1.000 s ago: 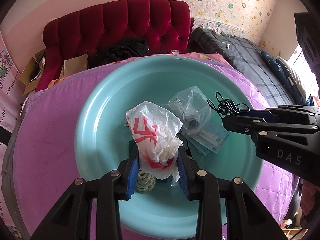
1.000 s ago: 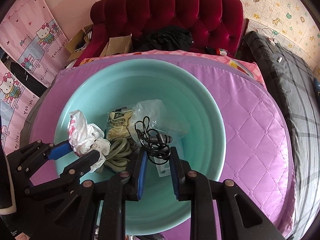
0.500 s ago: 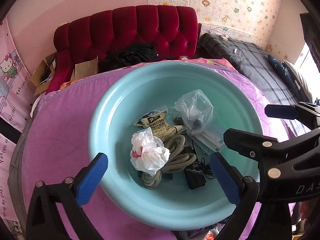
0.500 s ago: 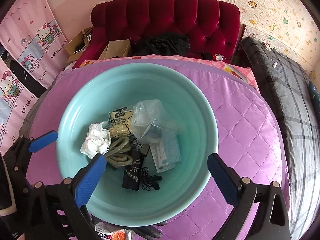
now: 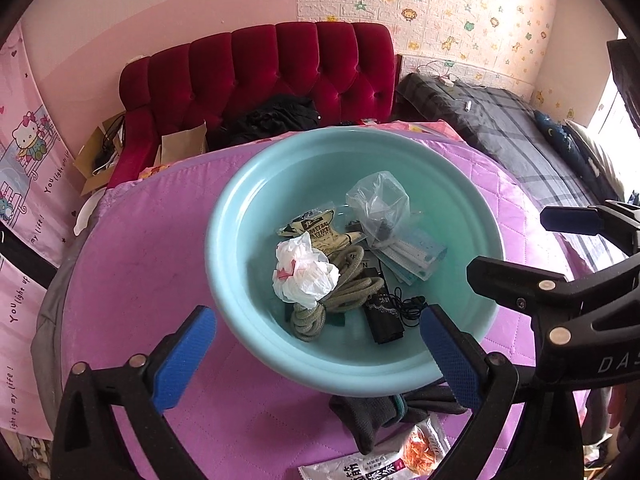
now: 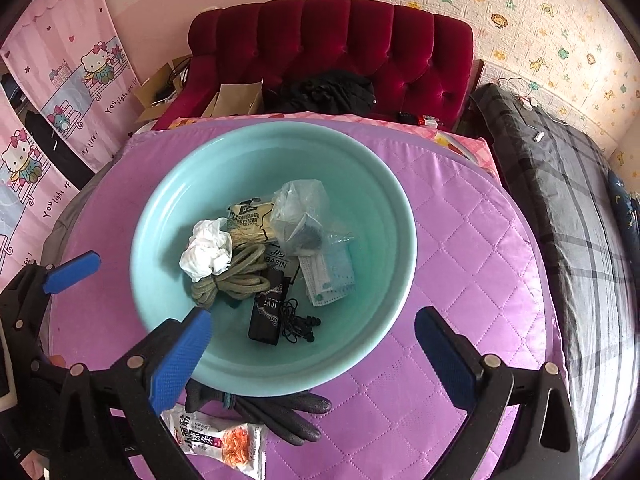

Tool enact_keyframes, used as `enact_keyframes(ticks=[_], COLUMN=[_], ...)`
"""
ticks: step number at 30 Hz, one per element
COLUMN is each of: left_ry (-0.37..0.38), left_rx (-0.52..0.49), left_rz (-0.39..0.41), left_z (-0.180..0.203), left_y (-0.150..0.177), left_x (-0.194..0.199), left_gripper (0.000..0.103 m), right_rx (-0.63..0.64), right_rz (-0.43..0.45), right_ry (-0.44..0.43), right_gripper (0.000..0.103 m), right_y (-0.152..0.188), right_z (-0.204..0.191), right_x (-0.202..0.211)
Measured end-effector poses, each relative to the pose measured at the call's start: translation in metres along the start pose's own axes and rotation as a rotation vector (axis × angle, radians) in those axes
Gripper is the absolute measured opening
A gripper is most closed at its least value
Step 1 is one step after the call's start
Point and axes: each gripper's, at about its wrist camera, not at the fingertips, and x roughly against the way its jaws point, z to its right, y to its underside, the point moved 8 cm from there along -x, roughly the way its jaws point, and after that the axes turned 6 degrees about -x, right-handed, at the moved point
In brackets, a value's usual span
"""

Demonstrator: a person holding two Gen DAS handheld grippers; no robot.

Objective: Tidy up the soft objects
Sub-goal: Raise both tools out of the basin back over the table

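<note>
A teal basin [image 5: 248,200] [image 6: 380,200] stands on a purple quilted table. In it lie a crumpled white plastic bag [image 5: 304,276] [image 6: 208,250], a coiled rope [image 5: 340,296] [image 6: 234,276], a clear plastic bag [image 5: 378,208] [image 6: 298,212], face masks [image 5: 414,256] [image 6: 330,276], a black pouch [image 6: 266,314] and black earphones [image 5: 408,306] [image 6: 300,326]. My left gripper [image 5: 316,354] is open and empty above the basin's near rim. My right gripper [image 6: 312,356] is open and empty, also above the near rim; it shows at the right of the left wrist view [image 5: 520,248].
Dark grey gloves [image 6: 276,408] [image 5: 380,412] and a snack packet [image 6: 218,440] [image 5: 384,456] lie on the purple quilt [image 6: 472,248] in front of the basin. A red tufted sofa [image 6: 332,48] stands behind, and a bed with a grey plaid cover [image 6: 568,184] is at the right.
Both grippers opened and pulled back and up. The white bag dropped from the left gripper and the earphones from the right gripper into the basin.
</note>
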Motion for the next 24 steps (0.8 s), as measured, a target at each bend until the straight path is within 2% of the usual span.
enact_keyframes(ticks=[24], left_ry=[-0.005], left_rx=[0.006], left_rz=[0.037], left_z=[0.014], left_y=[0.064], left_x=[0.059], left_gripper=[0.103], right_rx=[-0.001], right_rz=[0.025], right_ry=[0.004], right_gripper=[0.103], right_y=[0.067], right_z=[0.005], right_x=[0.05])
